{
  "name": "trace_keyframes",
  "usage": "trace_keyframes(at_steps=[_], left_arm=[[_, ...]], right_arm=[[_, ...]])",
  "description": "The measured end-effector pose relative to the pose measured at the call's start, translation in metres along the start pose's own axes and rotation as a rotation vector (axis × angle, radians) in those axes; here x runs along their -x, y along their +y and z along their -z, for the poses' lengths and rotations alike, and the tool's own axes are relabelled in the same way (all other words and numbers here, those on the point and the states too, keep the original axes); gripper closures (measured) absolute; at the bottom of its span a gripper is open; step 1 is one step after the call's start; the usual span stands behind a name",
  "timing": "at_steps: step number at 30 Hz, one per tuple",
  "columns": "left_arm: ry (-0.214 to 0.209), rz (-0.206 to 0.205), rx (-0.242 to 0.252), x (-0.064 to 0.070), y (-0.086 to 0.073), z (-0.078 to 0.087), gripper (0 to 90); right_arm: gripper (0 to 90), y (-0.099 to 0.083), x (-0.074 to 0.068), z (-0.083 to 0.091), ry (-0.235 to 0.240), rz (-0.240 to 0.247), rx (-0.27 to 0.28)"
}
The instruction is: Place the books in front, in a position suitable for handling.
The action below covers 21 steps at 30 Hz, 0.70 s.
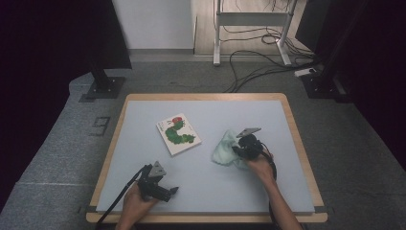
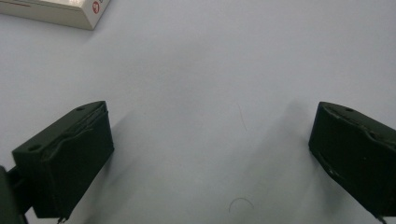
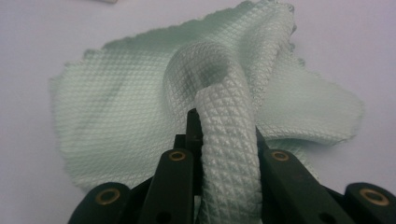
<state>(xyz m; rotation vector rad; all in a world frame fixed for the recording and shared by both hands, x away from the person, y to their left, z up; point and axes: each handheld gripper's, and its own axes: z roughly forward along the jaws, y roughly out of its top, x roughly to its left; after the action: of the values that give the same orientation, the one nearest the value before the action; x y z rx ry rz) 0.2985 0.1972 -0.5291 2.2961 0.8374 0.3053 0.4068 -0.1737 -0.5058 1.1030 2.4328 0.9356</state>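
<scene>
So, progress check: the pale green waffle-weave cloth (image 3: 140, 116) has been pinched by the right gripper (image 1: 241, 149), a fold of it being clamped tight between the jaws and bunched up into a ridge, as seen in the right gripper view. Most of the cloth is spread on the light blue table mat (image 1: 210, 191) just ahead of that claw, with a bit tucked beneath it. It looks like the grab has been made, but whatever wiping or folding is meant to follow is judged to be left undone; the cloth is rumpled, not flat or neat.

The left gripper (image 1: 167, 191) is held low over the mat near the front edge, jaws spread wide with nothing between them, bare mat being seen in the gap. A caterpillar picture book (image 1: 177, 133) is lying closed and flat, well ahead of the left claw and off to the side of the right one, apart from the cloth. Its corner (image 2: 70, 14) is caught at the top of the left gripper view.

Containers: none can be made out on the mat, so nothing is held in anything.
</scene>
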Motion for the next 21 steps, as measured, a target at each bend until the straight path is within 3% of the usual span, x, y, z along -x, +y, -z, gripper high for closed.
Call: trace_keyframes(at_steps=[8, 21], left_arm=[[0.000, -0.001, 0.000, 0.000, 0.000, 0.000, 0.0], [-0.001, -0.004, -0.003, 0.000, 0.000, 0.000, 0.0]], right_arm=[[79.5, -0.002, 0.012, 0.047, -0.005, -0.027, 0.063], [79.4, -0.031, 0.025, 0.109, -0.077, -0.044, 0.072]])
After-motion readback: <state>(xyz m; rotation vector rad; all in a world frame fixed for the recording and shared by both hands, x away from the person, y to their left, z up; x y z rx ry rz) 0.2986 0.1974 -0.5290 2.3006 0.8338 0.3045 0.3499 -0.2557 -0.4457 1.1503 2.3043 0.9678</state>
